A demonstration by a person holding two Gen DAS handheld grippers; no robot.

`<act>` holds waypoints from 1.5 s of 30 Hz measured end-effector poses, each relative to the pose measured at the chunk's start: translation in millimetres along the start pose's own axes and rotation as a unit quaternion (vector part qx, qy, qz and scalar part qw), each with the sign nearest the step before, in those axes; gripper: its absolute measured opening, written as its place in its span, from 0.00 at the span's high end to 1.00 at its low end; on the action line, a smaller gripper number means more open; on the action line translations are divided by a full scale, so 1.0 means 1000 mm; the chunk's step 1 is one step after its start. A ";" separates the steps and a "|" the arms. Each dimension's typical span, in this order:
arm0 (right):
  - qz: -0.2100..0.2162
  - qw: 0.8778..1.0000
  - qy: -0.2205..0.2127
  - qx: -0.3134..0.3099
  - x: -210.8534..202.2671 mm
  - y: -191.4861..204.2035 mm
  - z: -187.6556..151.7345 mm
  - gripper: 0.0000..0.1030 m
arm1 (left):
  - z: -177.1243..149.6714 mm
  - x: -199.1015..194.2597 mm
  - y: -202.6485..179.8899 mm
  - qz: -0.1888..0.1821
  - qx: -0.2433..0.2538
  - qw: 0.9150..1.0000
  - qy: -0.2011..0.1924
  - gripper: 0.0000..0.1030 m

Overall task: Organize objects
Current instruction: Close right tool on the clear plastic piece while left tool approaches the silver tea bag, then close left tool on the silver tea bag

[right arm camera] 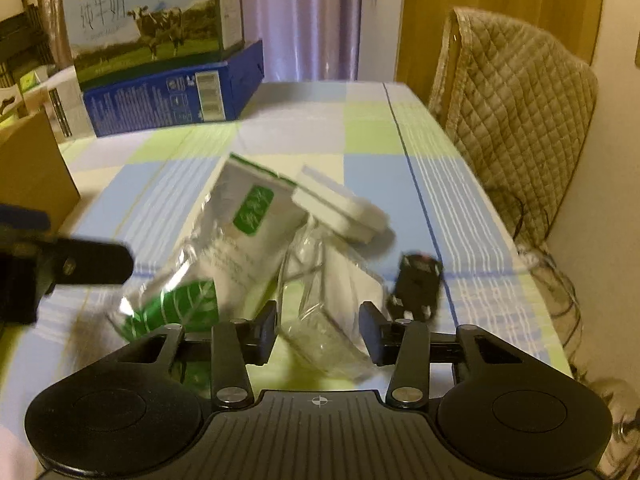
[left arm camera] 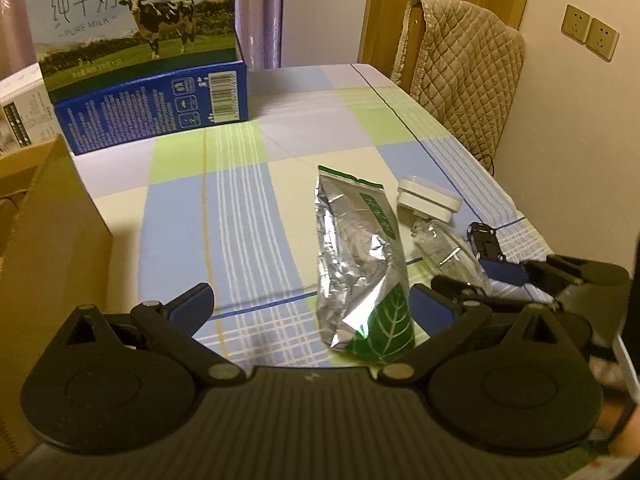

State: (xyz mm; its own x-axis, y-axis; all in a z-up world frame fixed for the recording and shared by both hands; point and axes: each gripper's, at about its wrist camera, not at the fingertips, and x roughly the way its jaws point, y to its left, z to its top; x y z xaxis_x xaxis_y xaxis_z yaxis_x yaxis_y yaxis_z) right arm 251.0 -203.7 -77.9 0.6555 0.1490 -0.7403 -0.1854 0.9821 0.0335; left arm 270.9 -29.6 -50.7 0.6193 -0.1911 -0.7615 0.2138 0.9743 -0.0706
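On the far left of the checked blue, green and cream tablecloth [left arm camera: 256, 200], a brown cardboard box [left arm camera: 52, 248] stands with its open top just in view, likely the place where the loose items are meant to go. Behind it, at the far edge, a blue-and-green pure milk carton case printed with a cow [left arm camera: 136, 32] rests on a flat dark blue box [left arm camera: 156, 112], stacked out of the way so the middle of the table is free for sorting.

Nearer, the left gripper [left arm camera: 312, 304] hangs above the cloth with its jaws spread wide and nothing pressed between the blue pads; the lower end of a crumpled silver foil pouch with a green leaf print [left arm camera: 360, 264] lies flat between them, untouched, as if waiting its turn.

Just right of the pouch sits a small white square plastic container [left arm camera: 428, 198], and touching its near side lies a clear crinkled plastic packet [right arm camera: 332, 304]. The right gripper [right arm camera: 318, 332] is lowered around this packet, its jaws about half closed with the packet between them; the view is blurred, so whether the pads already press on the film I cannot tell. It looks like the start of a pick.

Right again, near the table's edge, a small black toy car [right arm camera: 416, 284] stands apart. Beyond the edge, a chair draped in a beige quilted cover [right arm camera: 520, 120] faces the table.
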 end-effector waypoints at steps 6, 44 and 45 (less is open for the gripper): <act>0.007 1.000 -0.001 0.010 -0.004 -0.011 0.002 0.77 | 0.002 0.014 -0.013 -0.002 0.008 1.000 0.010 0.01; 0.060 0.997 0.012 0.050 -0.088 0.018 -0.061 0.78 | -0.103 -0.032 -0.019 -0.024 -0.018 0.997 0.073 0.55; 0.061 0.997 0.013 0.051 -0.094 0.020 -0.068 0.78 | -0.112 -0.042 -0.018 -0.022 -0.022 0.997 0.074 0.55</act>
State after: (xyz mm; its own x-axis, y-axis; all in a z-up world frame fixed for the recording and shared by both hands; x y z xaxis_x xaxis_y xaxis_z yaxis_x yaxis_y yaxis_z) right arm 135.8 -205.5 -53.2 0.6129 0.2655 -0.7442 -0.1858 0.9639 0.1909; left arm 156.3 -26.1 -90.0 0.4909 -0.2165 -0.8439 0.2021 0.9705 -0.1314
